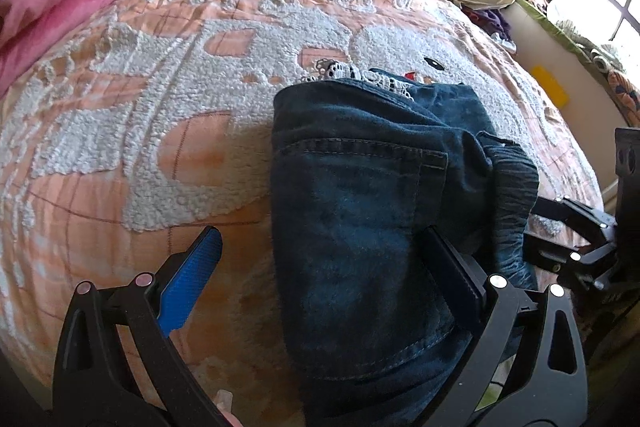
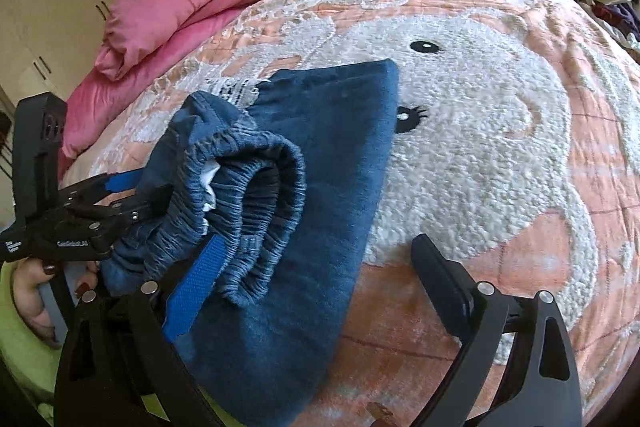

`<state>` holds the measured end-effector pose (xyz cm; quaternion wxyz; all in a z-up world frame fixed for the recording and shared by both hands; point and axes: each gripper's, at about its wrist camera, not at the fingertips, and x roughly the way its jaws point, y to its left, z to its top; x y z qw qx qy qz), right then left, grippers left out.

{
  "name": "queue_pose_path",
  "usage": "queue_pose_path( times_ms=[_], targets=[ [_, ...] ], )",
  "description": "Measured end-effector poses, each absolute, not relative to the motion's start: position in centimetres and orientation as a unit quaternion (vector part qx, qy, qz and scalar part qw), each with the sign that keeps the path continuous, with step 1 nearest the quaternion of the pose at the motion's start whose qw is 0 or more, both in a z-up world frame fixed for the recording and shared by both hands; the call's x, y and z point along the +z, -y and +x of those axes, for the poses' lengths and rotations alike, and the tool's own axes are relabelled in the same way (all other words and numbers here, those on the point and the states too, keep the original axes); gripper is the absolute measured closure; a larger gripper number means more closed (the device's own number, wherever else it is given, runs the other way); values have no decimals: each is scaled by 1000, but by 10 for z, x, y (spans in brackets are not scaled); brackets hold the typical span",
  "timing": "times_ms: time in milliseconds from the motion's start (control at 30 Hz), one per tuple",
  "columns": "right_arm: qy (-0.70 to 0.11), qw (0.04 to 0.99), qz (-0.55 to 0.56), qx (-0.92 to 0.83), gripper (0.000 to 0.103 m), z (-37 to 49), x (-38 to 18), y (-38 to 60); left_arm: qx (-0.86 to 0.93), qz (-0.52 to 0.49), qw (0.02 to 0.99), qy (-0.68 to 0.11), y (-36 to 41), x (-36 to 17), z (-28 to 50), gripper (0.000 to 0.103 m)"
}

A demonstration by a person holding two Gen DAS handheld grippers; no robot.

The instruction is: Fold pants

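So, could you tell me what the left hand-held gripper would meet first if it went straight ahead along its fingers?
Probably the folded pants: the left hand-held gripper is open, and the denim already lies between its fingers, resting on the bedspread. Depth is unclear, so contact may be immediate.

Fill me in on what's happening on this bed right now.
A person with a gripper in each hand is folding dark blue pants on a pink and white bedspread. The pants lie folded into a compact bundle, elastic waistband curled on top. Both the left gripper and the right gripper are open, straddling the bundle's near edges.
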<state>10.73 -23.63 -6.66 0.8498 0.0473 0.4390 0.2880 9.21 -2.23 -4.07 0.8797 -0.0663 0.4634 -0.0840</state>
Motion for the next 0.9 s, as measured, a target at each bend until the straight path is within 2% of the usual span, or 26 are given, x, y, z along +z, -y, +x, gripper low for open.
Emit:
queue_pose_path(
  times_ms=[100, 400, 500, 533, 567, 600, 733, 900],
  targets=[
    [-440, 844, 53, 303, 18, 109, -68, 232, -96, -65, 877, -465, 27, -43, 93, 10],
    [-439, 835, 68, 324, 17, 120, -72, 226, -114, -74, 872, -471, 32, -48, 98, 14],
    [-437, 835, 65, 328, 18, 121, -72, 224, -119, -75, 872, -469, 34, -47, 97, 24],
    [-434, 836, 62, 331, 26, 121, -72, 223, -127, -80, 871, -469, 34, -46, 97, 37],
    [-431, 835, 60, 338, 37, 121, -71, 222, -131, -80, 870, -469, 37, -45, 96, 45],
    [-426, 831, 62, 353, 59, 119, -69, 220, -132, -76, 870, -469, 39, -44, 96, 48],
    [-402, 841, 33, 361, 64, 110, -56, 212, -134, -76, 871, -467, 40, -37, 96, 60],
    [-378, 850, 20, 368, 66, 110, -38, 208, -132, -77, 878, -454, 39, -21, 99, 64]
  ],
)
